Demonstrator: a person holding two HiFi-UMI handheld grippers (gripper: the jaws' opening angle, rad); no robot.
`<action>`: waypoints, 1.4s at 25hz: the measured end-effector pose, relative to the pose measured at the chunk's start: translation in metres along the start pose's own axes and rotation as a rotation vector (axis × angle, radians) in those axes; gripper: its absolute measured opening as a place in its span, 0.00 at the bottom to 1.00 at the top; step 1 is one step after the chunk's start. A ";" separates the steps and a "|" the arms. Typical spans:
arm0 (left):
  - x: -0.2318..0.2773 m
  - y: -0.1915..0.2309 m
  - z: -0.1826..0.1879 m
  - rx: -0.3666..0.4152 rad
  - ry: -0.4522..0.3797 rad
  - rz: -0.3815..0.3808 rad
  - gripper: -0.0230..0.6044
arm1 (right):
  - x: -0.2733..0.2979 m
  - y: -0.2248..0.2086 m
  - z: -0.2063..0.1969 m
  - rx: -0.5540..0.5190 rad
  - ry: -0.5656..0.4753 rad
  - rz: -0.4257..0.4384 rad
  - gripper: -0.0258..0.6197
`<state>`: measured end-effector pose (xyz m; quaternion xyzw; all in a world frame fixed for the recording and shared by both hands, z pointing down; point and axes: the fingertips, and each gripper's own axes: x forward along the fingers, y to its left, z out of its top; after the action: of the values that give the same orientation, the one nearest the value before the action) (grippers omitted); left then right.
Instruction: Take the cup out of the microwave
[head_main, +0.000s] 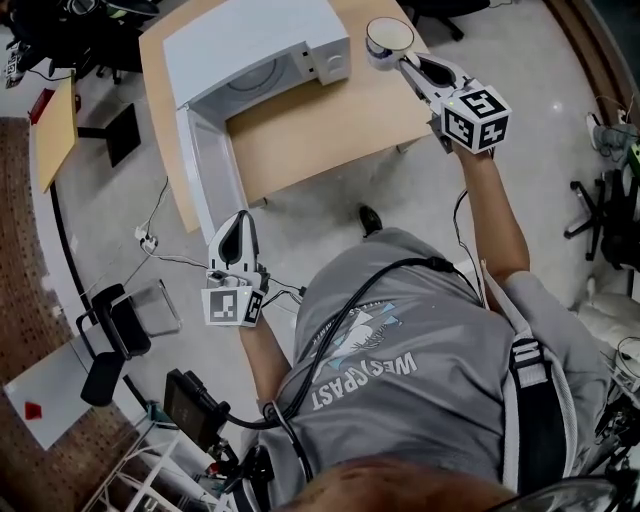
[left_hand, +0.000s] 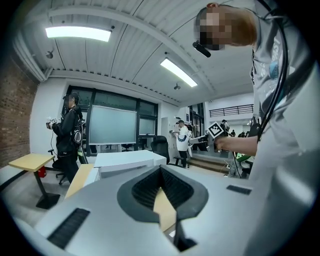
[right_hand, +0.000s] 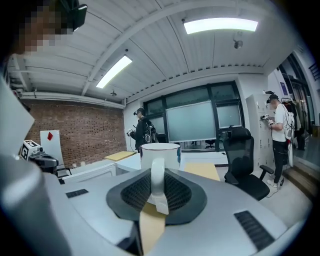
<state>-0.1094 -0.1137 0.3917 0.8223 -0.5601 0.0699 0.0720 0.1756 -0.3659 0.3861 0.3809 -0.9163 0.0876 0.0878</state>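
A white cup (head_main: 388, 38) hangs in the air to the right of the white microwave (head_main: 255, 45), above the right end of the wooden table (head_main: 320, 125). My right gripper (head_main: 405, 62) is shut on the cup's handle. In the right gripper view the cup (right_hand: 160, 154) stands upright just past the jaws, and the handle is pinched between the pads of the right gripper (right_hand: 157, 192). The microwave door (head_main: 210, 170) stands open toward me. My left gripper (head_main: 238, 225) is near the door's free edge, below the table's front, with nothing in it. In the left gripper view its jaws (left_hand: 160, 172) meet at the tips.
A second wooden desk (head_main: 55, 130) stands at the left. Cables and a power strip (head_main: 148, 240) lie on the floor near the left gripper. A black office chair (right_hand: 247, 160) stands beyond the table's right end. People stand further back in the room.
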 end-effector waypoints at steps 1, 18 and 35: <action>0.002 0.000 -0.001 -0.001 0.007 0.003 0.11 | 0.005 -0.005 -0.002 0.004 0.003 -0.002 0.14; 0.038 -0.004 -0.013 -0.025 0.083 0.045 0.11 | 0.089 -0.100 -0.046 0.000 0.103 -0.046 0.14; 0.054 -0.012 -0.031 -0.033 0.164 0.054 0.11 | 0.158 -0.144 -0.098 0.036 0.170 -0.038 0.14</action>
<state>-0.0795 -0.1526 0.4318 0.7970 -0.5756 0.1297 0.1290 0.1778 -0.5512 0.5305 0.3911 -0.8963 0.1343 0.1603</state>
